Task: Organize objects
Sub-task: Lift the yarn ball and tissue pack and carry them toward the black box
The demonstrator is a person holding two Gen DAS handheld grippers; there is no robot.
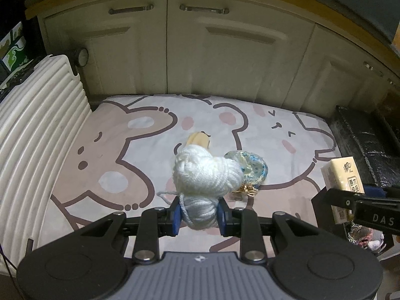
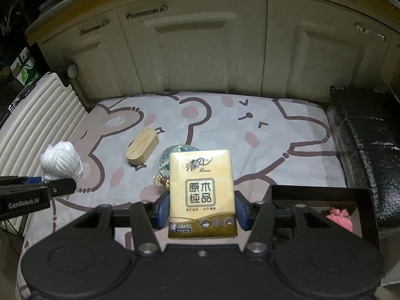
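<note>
My left gripper (image 1: 199, 215) is shut on a ball of white yarn (image 1: 207, 172), held above the cartoon-print mat (image 1: 100, 150); the yarn (image 2: 61, 162) and that gripper (image 2: 62, 186) also show at the left of the right wrist view. My right gripper (image 2: 202, 211) is shut on a yellow tissue pack (image 2: 202, 192), held upright above the mat; the same pack (image 1: 341, 182) shows at the right edge of the left wrist view. On the mat lie a wooden oval box (image 2: 142, 147) and a blue floral pouch (image 2: 166, 160) with a gold clasp. The pouch (image 1: 252, 168) lies partly behind the yarn.
A black open box (image 2: 322, 192) at the mat's front right holds a pink knitted item (image 2: 340, 217). A white ribbed board (image 1: 37, 130) leans along the left. Cream cabinet doors (image 1: 190, 50) stand behind the mat, and a black padded block (image 2: 367, 135) lies on the right.
</note>
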